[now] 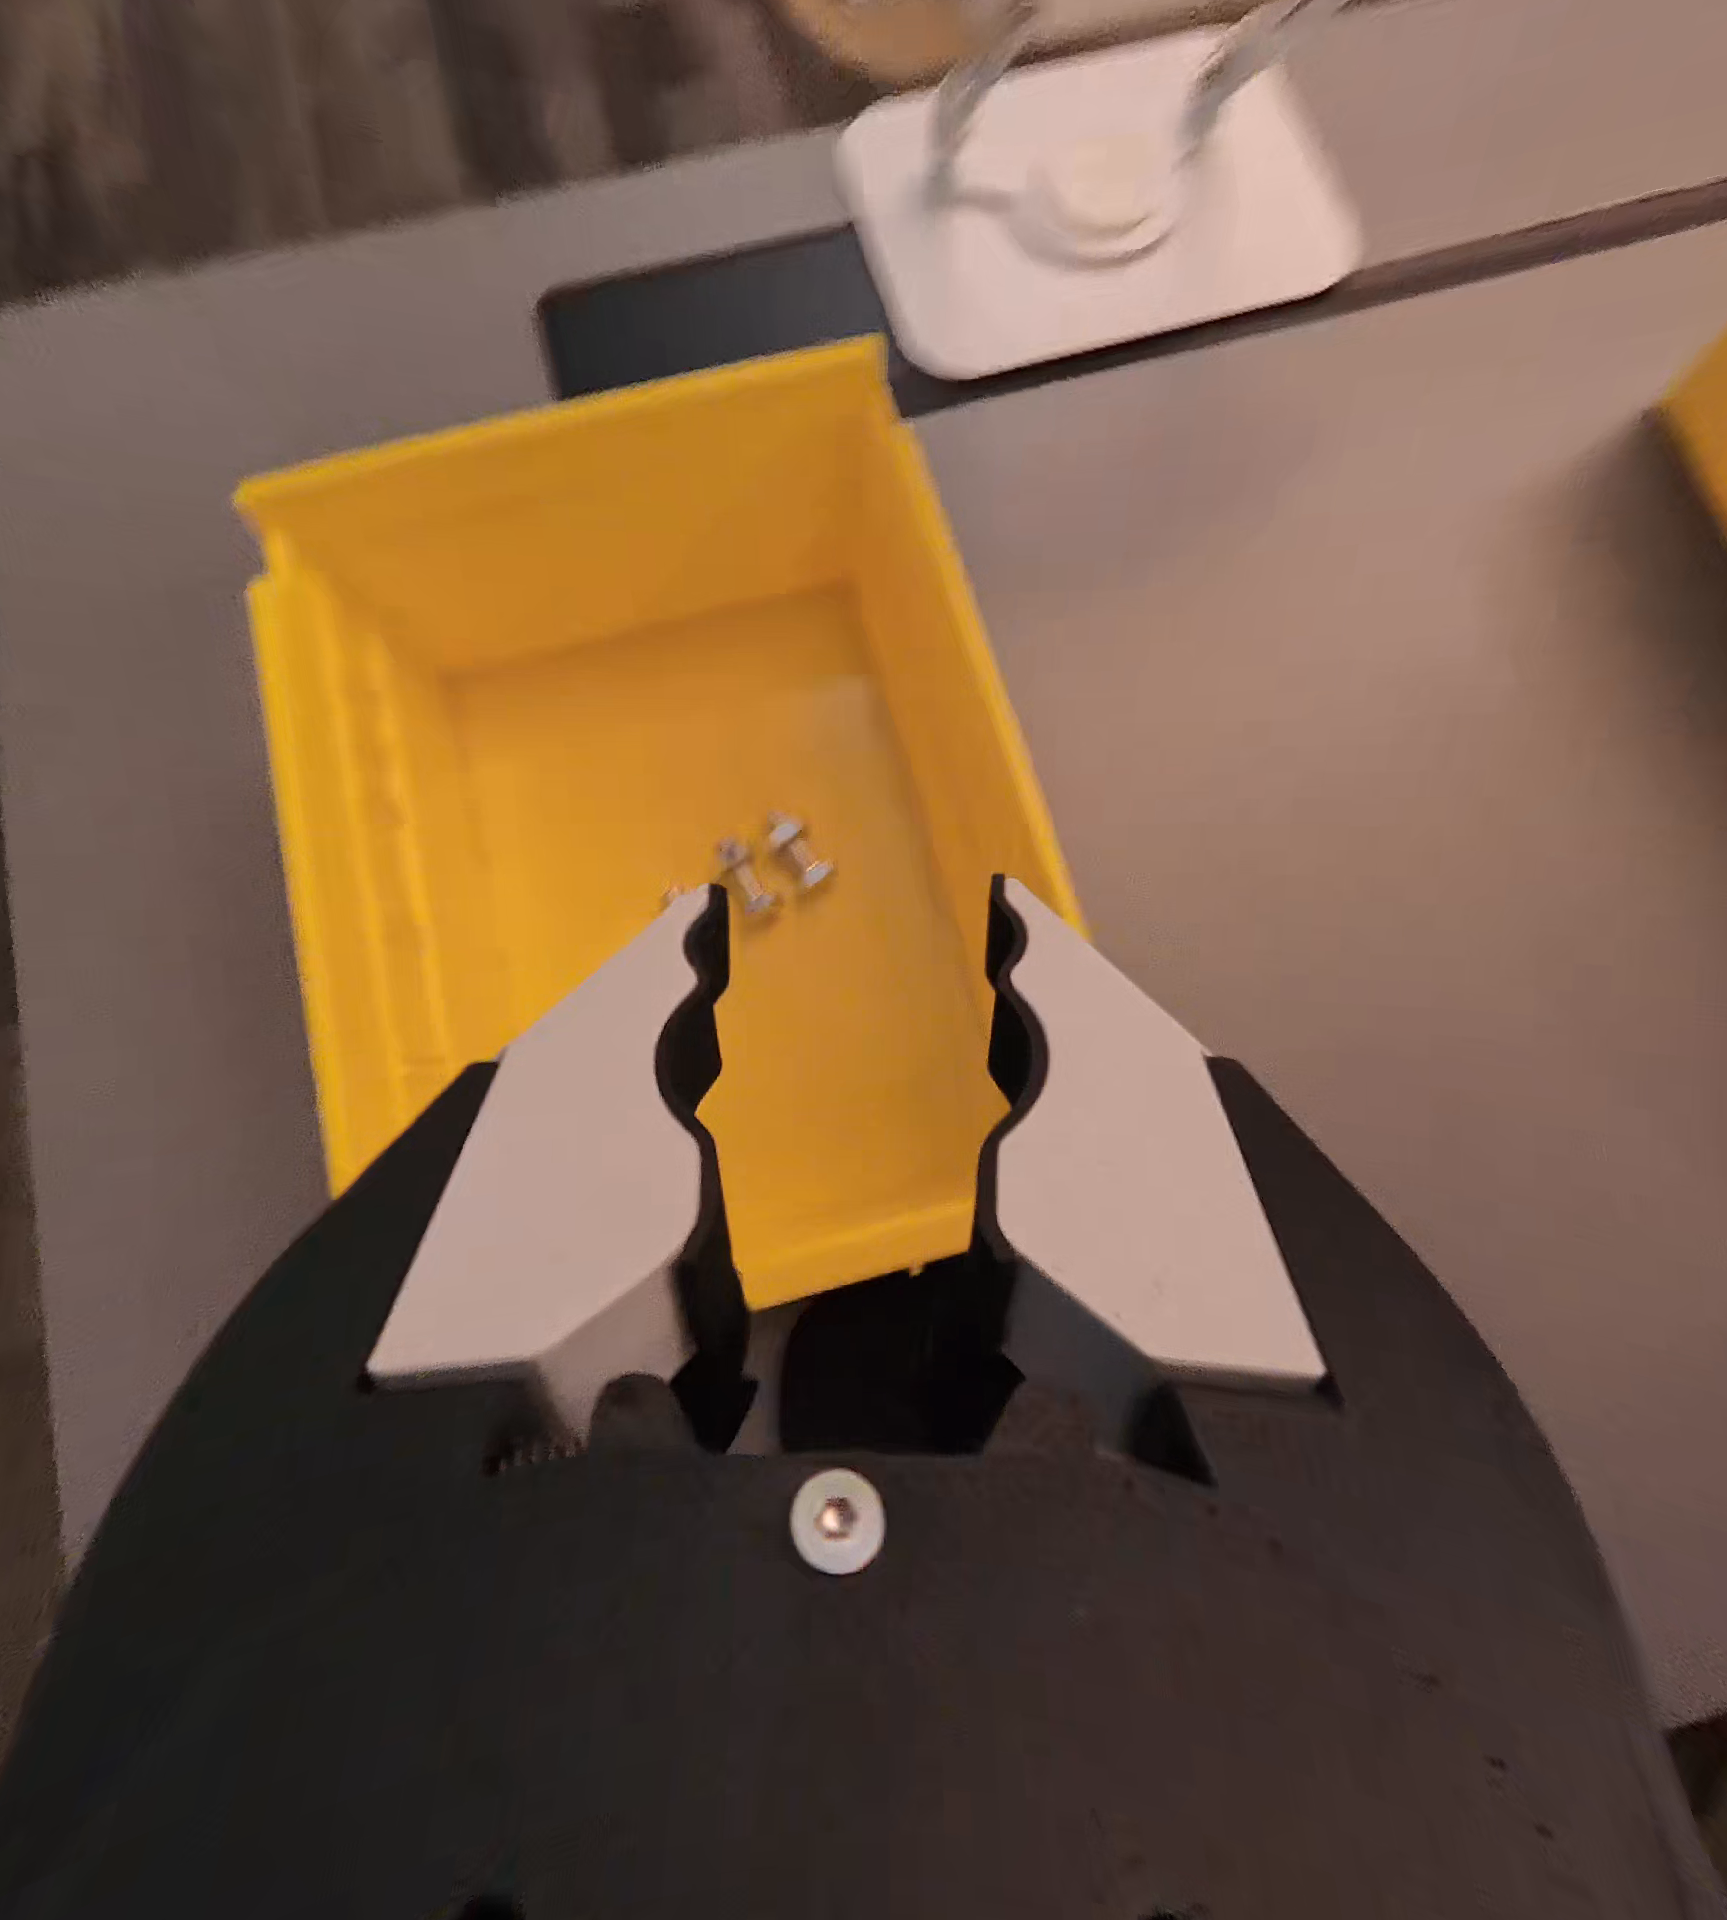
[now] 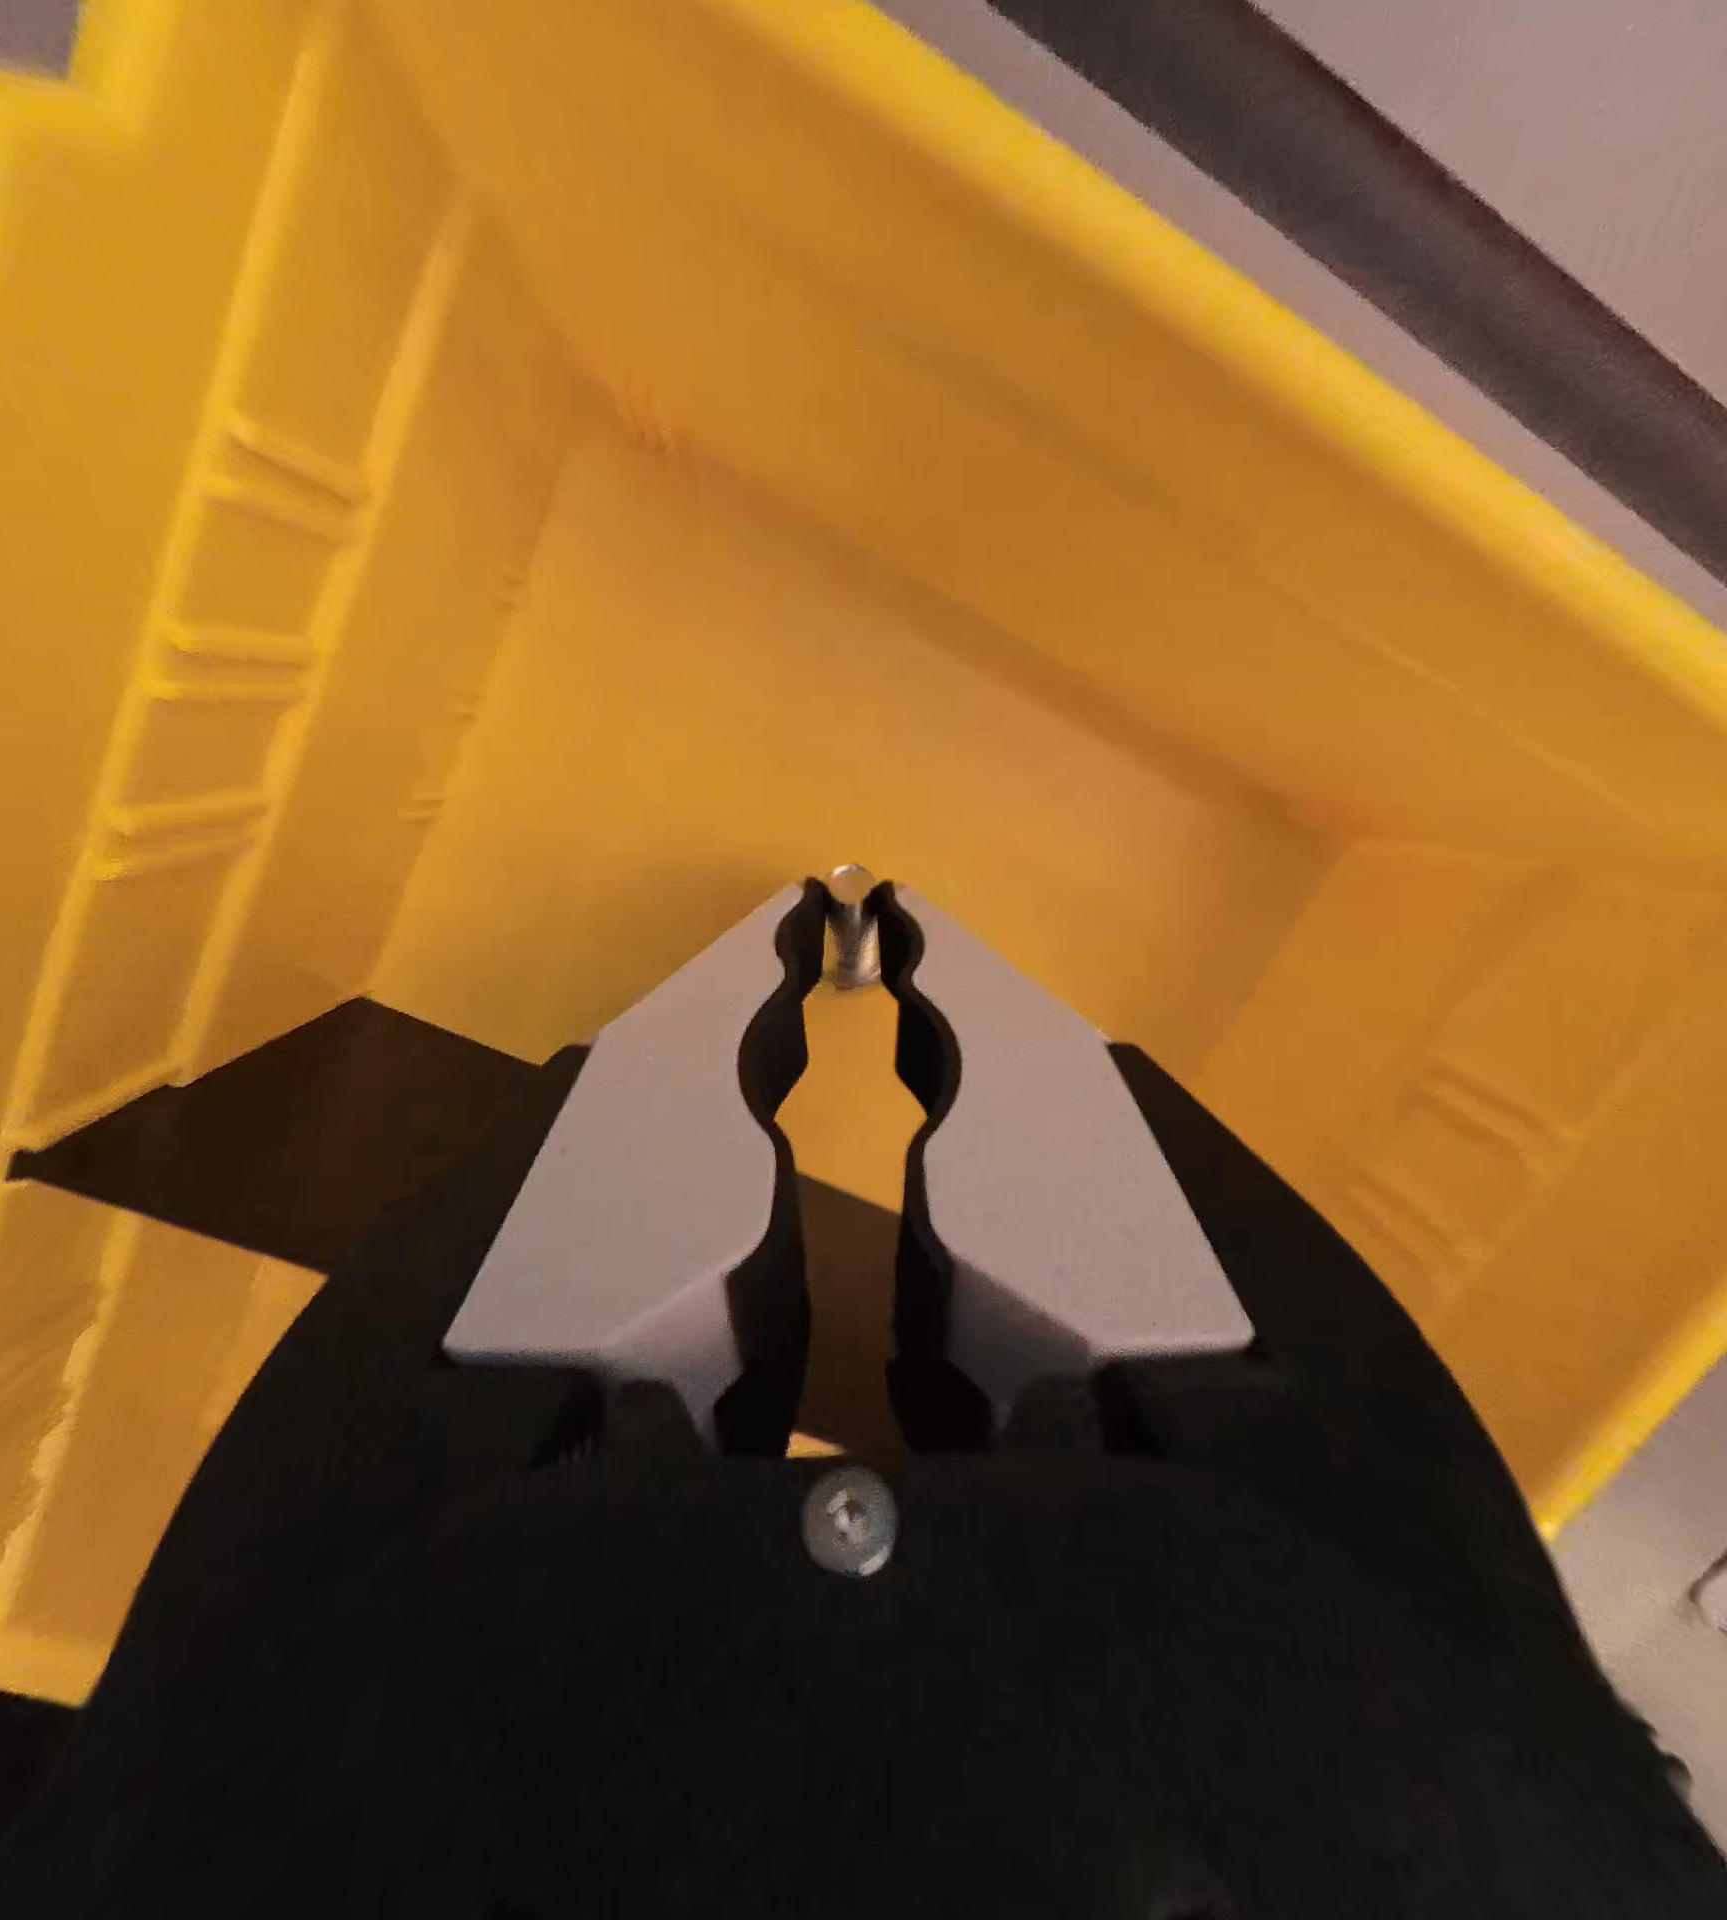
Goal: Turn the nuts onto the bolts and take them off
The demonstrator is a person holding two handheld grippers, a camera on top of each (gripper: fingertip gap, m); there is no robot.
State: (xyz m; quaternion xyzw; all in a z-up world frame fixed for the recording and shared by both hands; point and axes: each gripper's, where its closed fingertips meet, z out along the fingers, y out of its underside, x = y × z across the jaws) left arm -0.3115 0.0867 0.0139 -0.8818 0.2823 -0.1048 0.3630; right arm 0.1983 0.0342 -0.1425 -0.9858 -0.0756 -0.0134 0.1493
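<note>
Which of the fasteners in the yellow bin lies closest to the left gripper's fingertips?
The fastener partly hidden at the left fingertip, left of the two bolts lying clear in the yellow bin. The left gripper is open.

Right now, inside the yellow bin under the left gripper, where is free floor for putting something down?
The yellow plastic bin floor is bare toward its far wall. Small silver bolts crowd the middle, beside the open left hand-held gripper.

Bolts (image 1: pixel 774 864) in bin (image 1: pixel 568 520), on table (image 1: pixel 1358 831)
</note>
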